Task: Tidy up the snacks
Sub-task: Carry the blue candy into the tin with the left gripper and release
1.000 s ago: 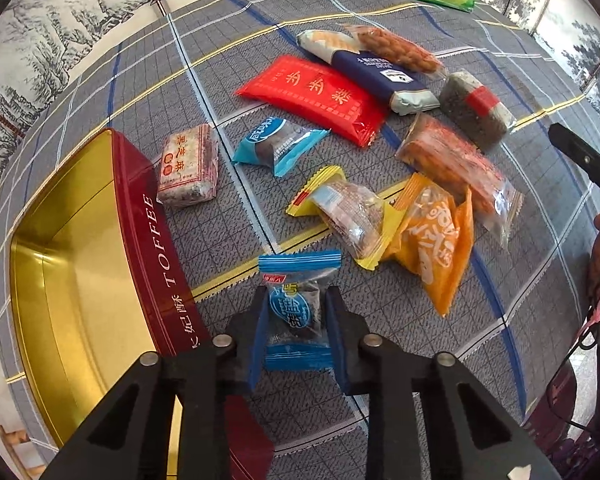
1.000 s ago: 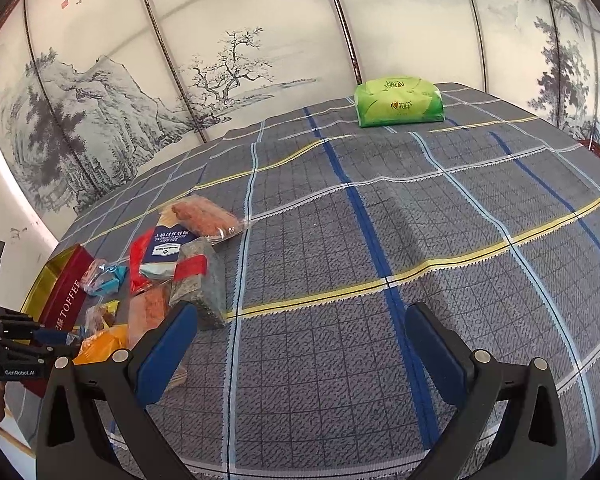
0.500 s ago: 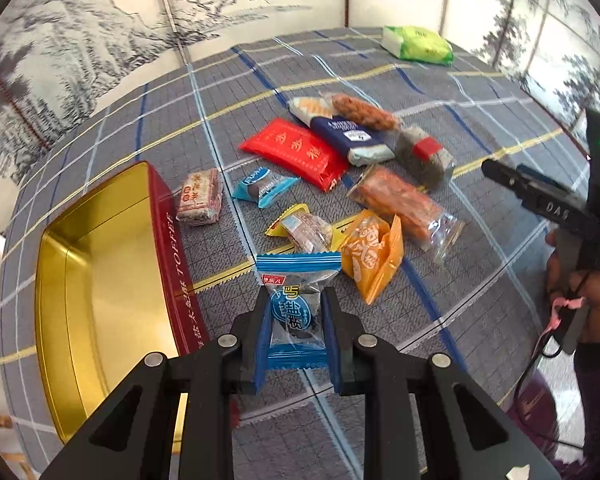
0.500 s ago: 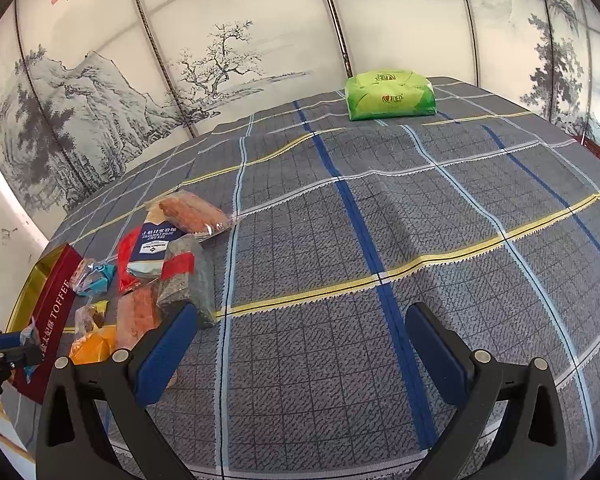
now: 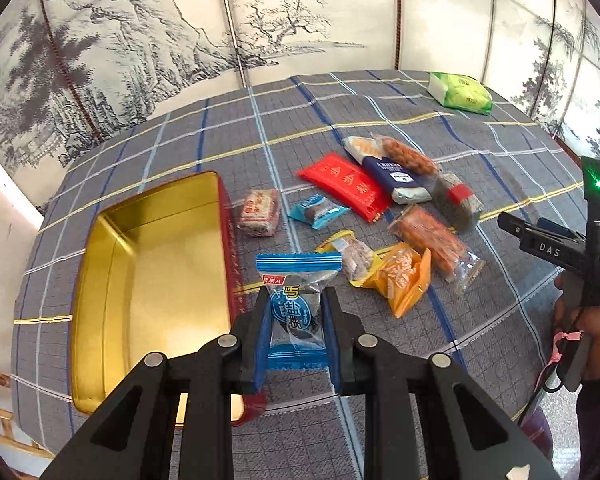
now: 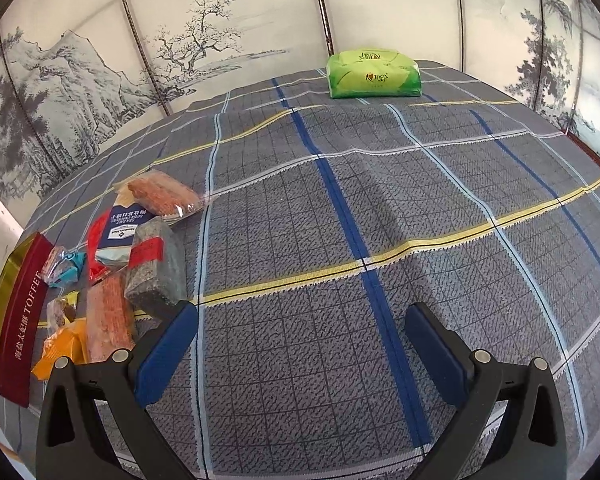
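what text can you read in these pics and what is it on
"TOFFEE": red side of the gold tin, with Chinese characters below it.
"DAS": right claw's black body.
Red packet: gold Chinese characters.
Blue candy wrapper in the left claw: Chinese print.
Green pack, navy packet: too blurred to read.

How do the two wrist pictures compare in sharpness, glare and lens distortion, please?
Left wrist view: sharp, strong fisheye bending of the tablecloth lines, soft glare inside the gold tin, and the blue packet in the left gripper reads clearly. Right wrist view: equally sharp, evenly lit, dark vignette at the corners, and the green pack is crisp.
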